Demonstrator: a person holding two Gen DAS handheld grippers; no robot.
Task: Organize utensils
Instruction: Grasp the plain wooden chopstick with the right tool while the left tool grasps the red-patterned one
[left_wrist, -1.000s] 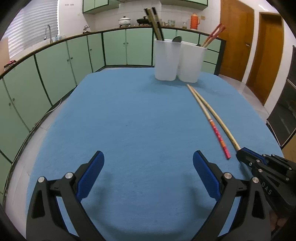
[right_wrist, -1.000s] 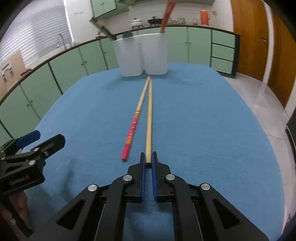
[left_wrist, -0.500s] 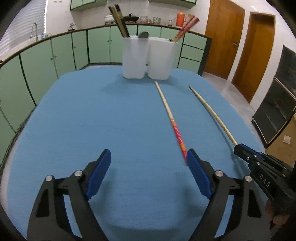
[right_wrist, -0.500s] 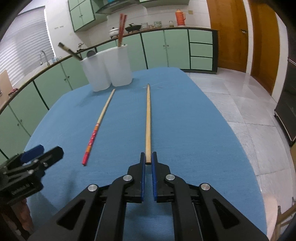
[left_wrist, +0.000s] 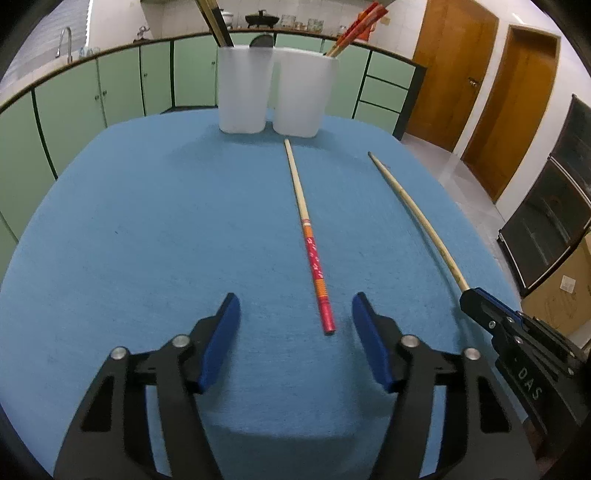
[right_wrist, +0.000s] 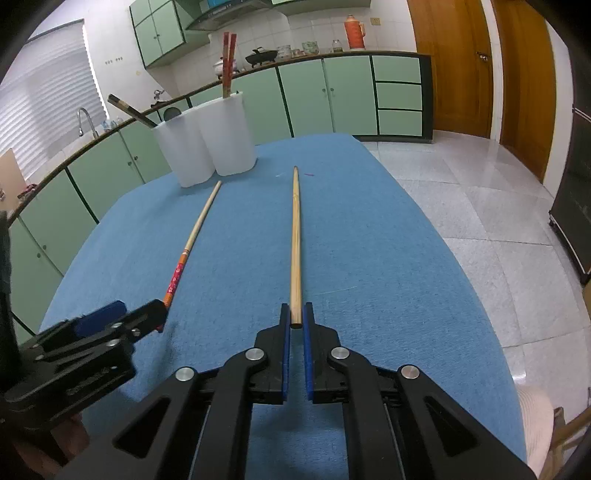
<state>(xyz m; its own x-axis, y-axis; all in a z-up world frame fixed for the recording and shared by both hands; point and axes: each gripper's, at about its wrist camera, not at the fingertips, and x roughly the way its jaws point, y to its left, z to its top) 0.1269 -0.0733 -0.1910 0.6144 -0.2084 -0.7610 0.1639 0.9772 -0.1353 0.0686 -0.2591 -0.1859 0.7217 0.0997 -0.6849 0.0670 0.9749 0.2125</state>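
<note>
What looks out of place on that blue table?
One red-ended chopstick lies loose on the cloth, while its mates stand in the white holders. The right gripper holds another, plain one.

A: What sort of place is shown?

B: A home kitchen. Pale green cabinets (right_wrist: 332, 96) run under a dark-edged counter (left_wrist: 110, 46) along the walls, with wall cupboards (right_wrist: 159, 29) above white tiles.

A: Which fittings confirm it?

B: A curved tap (right_wrist: 85, 118) at the sink by the window blinds (right_wrist: 48, 110); a black wok (right_wrist: 261, 57), a lidded pot (left_wrist: 226, 16), jars (right_wrist: 309, 47) and an orange flask (right_wrist: 354, 31) on the counter.

A: And the foreground?

B: A table (left_wrist: 147, 221) with a blue cloth carries two white holders (left_wrist: 273, 98) of chopsticks. Wooden doors (right_wrist: 458, 66) and a tiled floor (right_wrist: 498, 206) lie to the right.
</note>
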